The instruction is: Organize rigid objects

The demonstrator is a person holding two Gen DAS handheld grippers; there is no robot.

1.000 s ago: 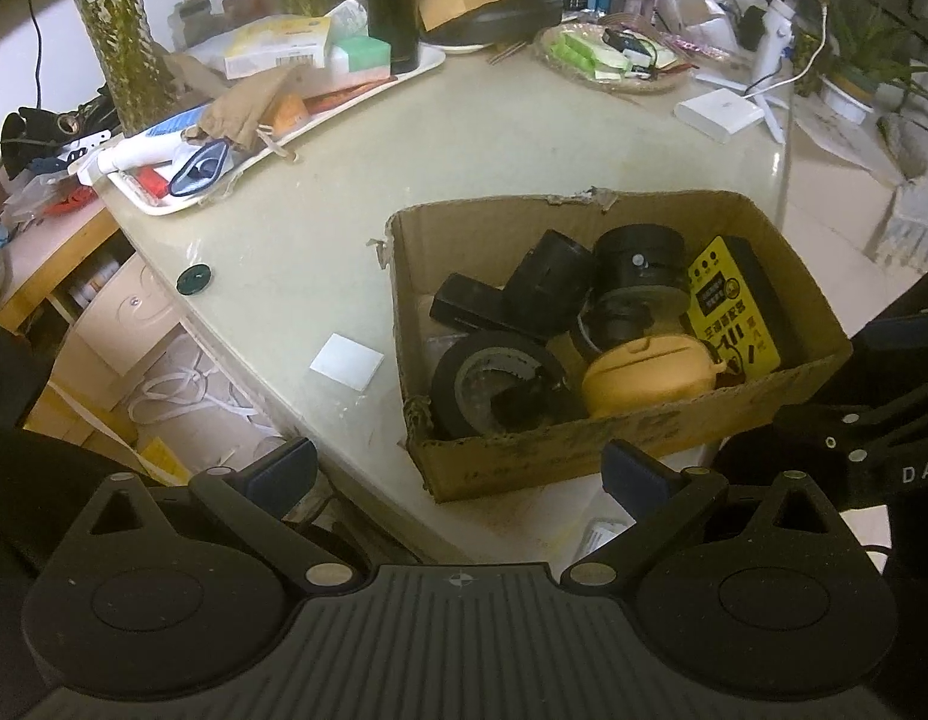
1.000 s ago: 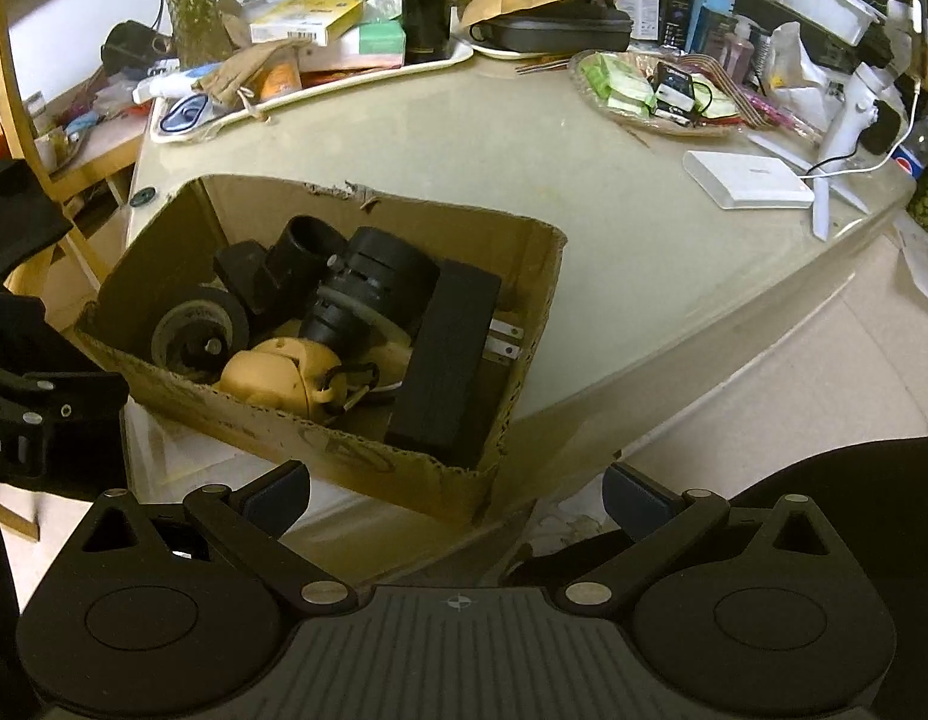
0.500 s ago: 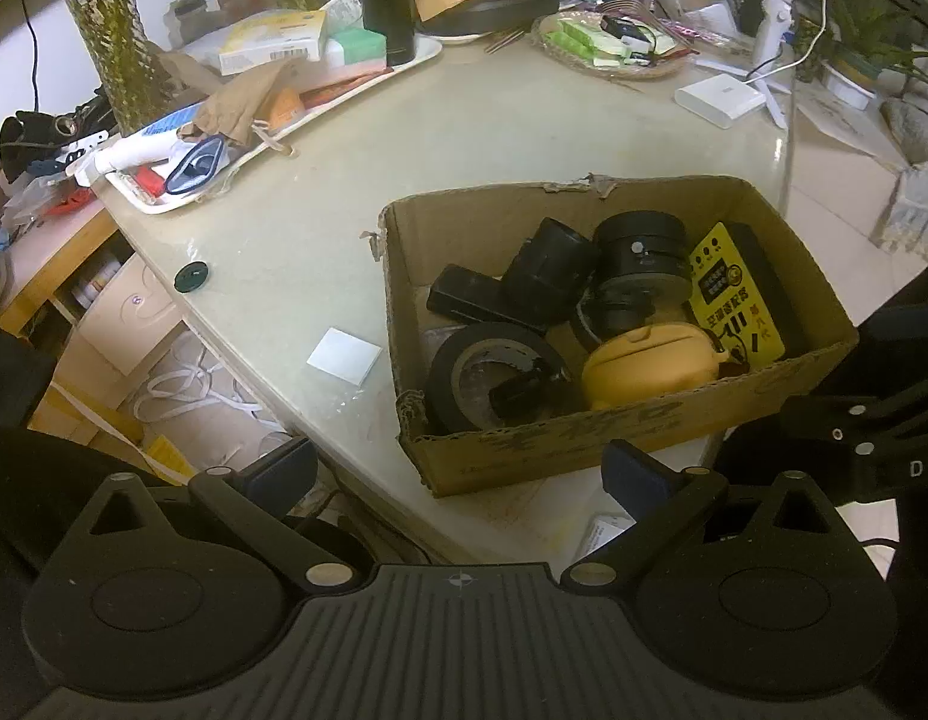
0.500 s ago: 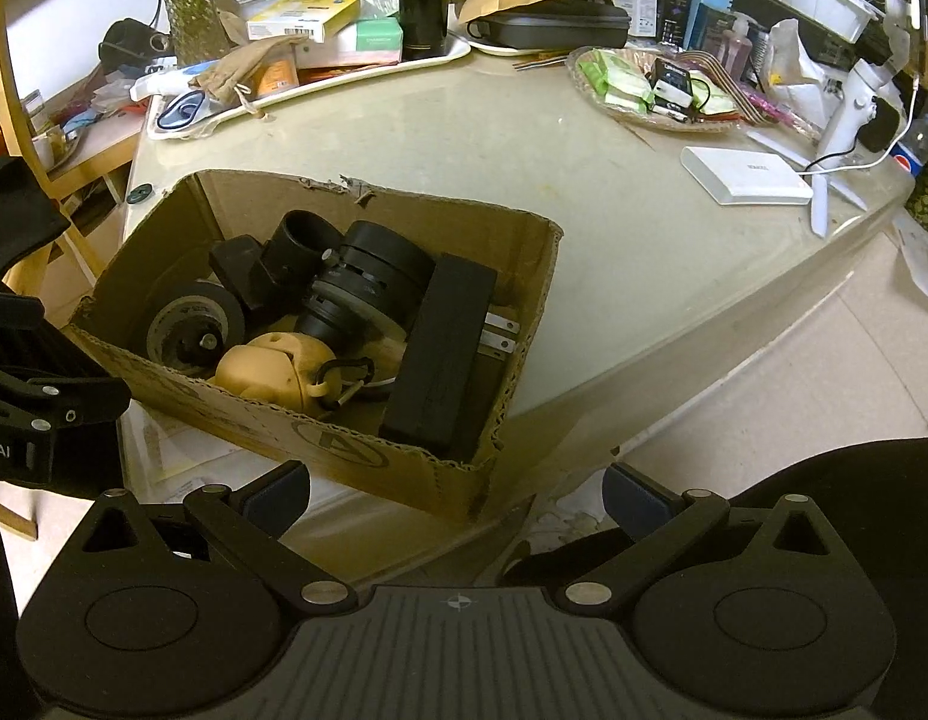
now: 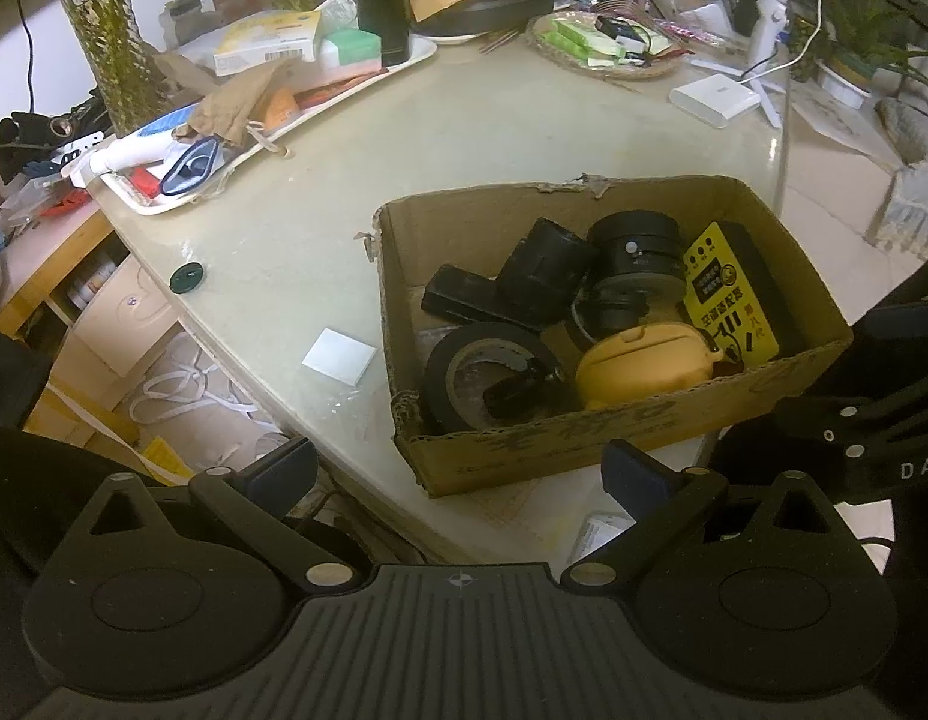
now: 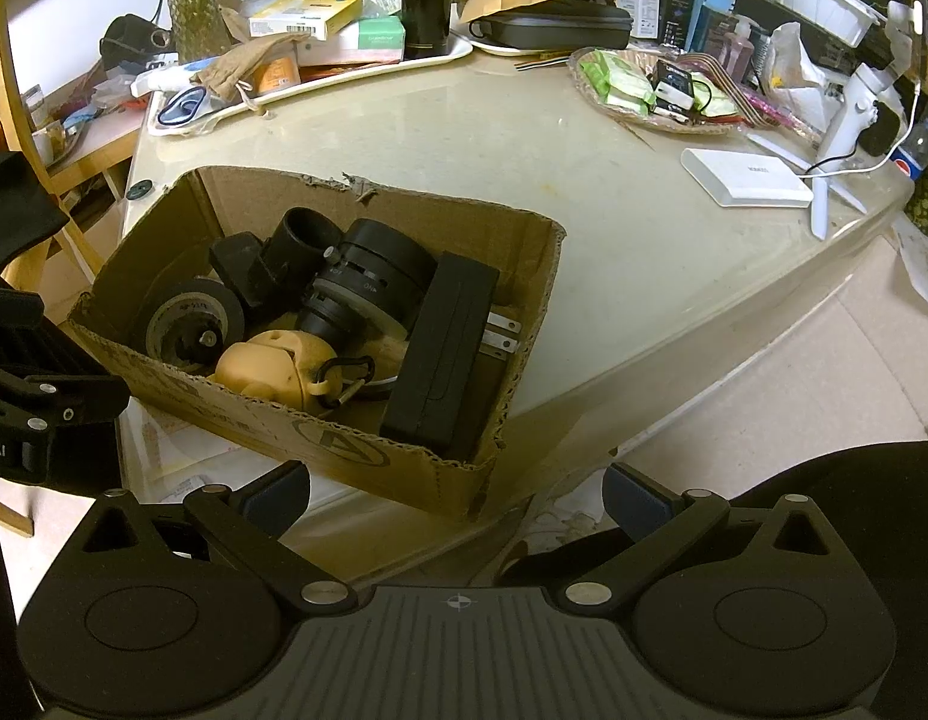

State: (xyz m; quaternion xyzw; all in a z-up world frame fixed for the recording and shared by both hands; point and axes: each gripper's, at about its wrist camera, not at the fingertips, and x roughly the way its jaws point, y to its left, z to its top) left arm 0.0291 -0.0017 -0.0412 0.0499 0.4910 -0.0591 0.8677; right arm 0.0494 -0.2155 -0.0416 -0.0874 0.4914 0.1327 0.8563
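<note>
Left wrist view: the pale table (image 5: 523, 138) carries the cardboard box (image 5: 583, 444) at its near edge. Inside lie a black lens (image 5: 634, 267), a roll of black tape (image 5: 487, 372), an orange case (image 5: 637, 366) and a black adapter whose yellow label (image 5: 730, 300) bears Chinese print, too small to read. The right wrist view hides that label, showing the adapter's (image 6: 443, 354) black side and metal prongs, plus a carabiner on the case (image 6: 272, 366). Both the left gripper (image 5: 458, 468) and the right gripper (image 6: 458, 489) hover short of the box, fingers spread wide, empty. "DAS" reads on the right tool's body.
</note>
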